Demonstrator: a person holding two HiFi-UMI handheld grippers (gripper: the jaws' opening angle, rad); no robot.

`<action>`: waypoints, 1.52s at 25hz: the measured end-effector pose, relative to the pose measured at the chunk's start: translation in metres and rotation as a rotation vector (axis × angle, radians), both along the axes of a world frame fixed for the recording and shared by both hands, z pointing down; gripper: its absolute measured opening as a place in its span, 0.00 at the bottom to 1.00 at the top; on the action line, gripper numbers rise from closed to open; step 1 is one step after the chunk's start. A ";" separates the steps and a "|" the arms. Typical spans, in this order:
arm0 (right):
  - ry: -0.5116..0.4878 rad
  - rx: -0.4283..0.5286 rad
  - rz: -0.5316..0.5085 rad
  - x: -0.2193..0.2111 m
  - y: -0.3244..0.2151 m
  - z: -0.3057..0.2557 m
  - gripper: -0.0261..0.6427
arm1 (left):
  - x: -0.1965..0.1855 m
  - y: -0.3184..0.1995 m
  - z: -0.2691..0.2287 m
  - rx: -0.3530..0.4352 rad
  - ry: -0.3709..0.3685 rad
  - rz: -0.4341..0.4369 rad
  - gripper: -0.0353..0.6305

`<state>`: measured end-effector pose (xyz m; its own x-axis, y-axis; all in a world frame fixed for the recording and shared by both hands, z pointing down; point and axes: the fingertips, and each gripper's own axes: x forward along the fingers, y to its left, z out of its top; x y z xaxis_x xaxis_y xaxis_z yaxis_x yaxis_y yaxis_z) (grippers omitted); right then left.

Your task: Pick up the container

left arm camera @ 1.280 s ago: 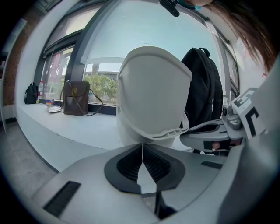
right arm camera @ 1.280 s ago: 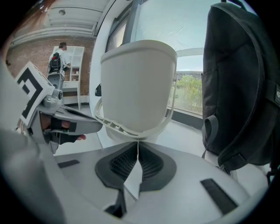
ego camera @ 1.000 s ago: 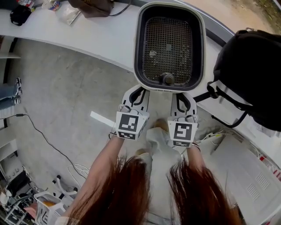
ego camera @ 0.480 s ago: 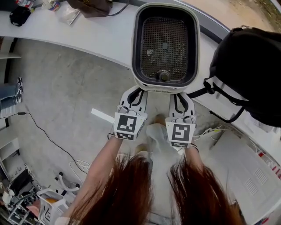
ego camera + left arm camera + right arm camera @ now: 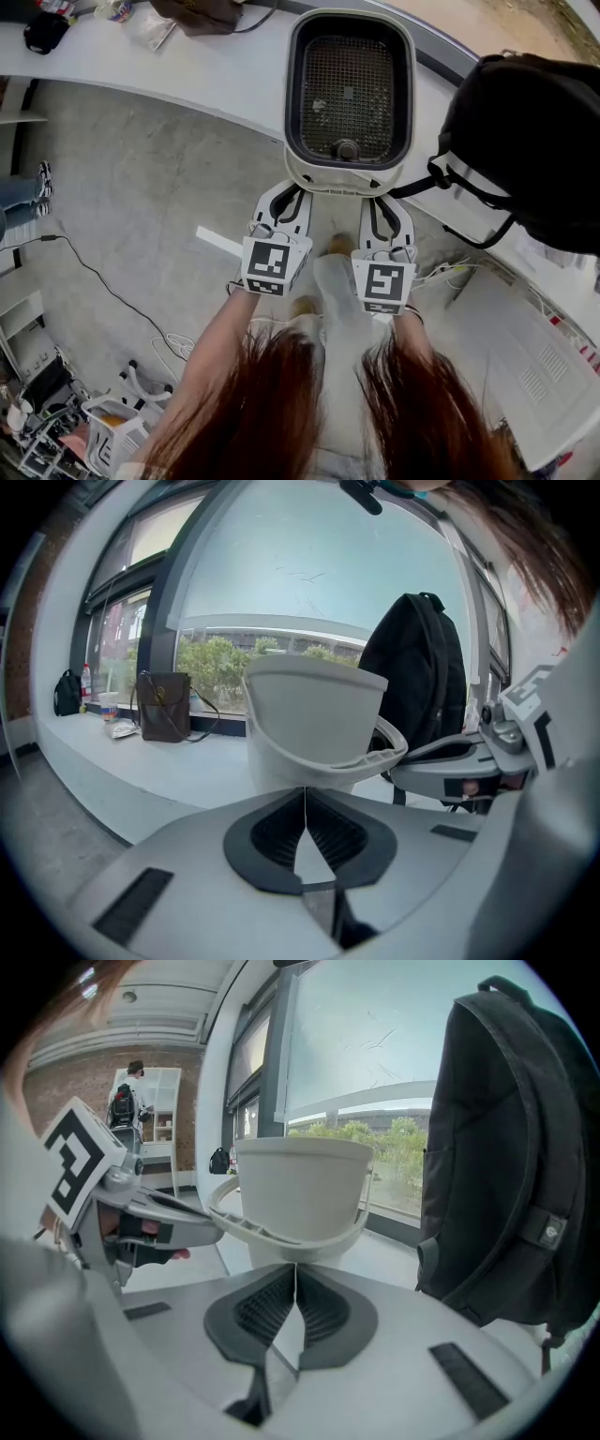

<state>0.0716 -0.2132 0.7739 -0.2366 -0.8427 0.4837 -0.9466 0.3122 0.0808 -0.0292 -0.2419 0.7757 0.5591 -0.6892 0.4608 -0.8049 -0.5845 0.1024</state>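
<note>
The container is a white tub with a dark mesh basket inside, and I hold it over the near edge of the white counter. My left gripper is shut on the left part of its near rim, and my right gripper is shut on the right part. In the left gripper view the container rises just beyond the closed left gripper, with the right gripper's arm at the right. In the right gripper view the container stands above the closed right gripper.
A black backpack stands on the counter close to the container's right side. A brown bag and small items sit at the far left. On the grey floor lie a white strip and a cable. A person stands far off.
The container and both grippers have risen together and shifted slightly away from me. The jaws stay closed on the rim.
</note>
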 end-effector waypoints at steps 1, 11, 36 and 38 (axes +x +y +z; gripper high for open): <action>-0.001 0.000 0.001 0.000 0.001 -0.003 0.08 | 0.000 0.001 -0.003 0.002 -0.001 -0.001 0.08; -0.012 -0.010 0.006 0.000 0.008 -0.032 0.08 | 0.000 0.005 -0.031 -0.012 -0.001 -0.019 0.08; -0.035 -0.020 0.032 0.009 0.003 -0.095 0.08 | -0.004 0.004 -0.098 0.009 -0.041 -0.053 0.08; -0.037 -0.022 0.029 0.009 0.002 -0.097 0.08 | -0.005 0.003 -0.101 0.011 -0.048 -0.056 0.08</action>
<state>0.0802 -0.2116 0.6765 -0.2305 -0.8387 0.4935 -0.9574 0.2862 0.0393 -0.0343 -0.2391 0.6752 0.4973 -0.7237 0.4786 -0.8401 -0.5395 0.0571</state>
